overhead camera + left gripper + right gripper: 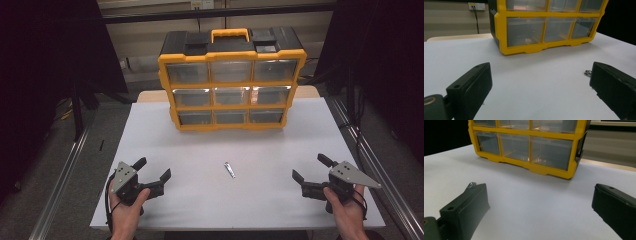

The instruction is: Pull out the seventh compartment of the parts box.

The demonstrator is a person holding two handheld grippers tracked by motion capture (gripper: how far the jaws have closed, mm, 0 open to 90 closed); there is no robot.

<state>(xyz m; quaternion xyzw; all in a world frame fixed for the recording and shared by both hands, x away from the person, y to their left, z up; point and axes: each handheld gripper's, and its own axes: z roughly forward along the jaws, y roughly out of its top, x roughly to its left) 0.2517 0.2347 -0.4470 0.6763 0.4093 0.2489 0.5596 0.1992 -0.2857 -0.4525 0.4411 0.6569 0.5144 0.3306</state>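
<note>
A yellow and black drawer cabinet (pixel 231 80) with clear drawers stands at the far middle of the white table (pixel 200 145); it also fills the top of the left gripper view (pixel 544 27) and the right gripper view (pixel 529 145). A small silver metal piece (pixel 229 169) lies flat on the table between the two grippers, its end peeking out beside a jaw in the left gripper view (pixel 587 73) and the right gripper view (pixel 471 185). My left gripper (pixel 152 170) rests open near the front left. My right gripper (pixel 310 167) rests open near the front right. Both hold nothing.
Metal rails (pixel 60 180) run along both sides of the table, with dark curtains beyond. A wall socket with cables (pixel 476 6) sits behind the cabinet. Bare white surface lies between the grippers and the cabinet.
</note>
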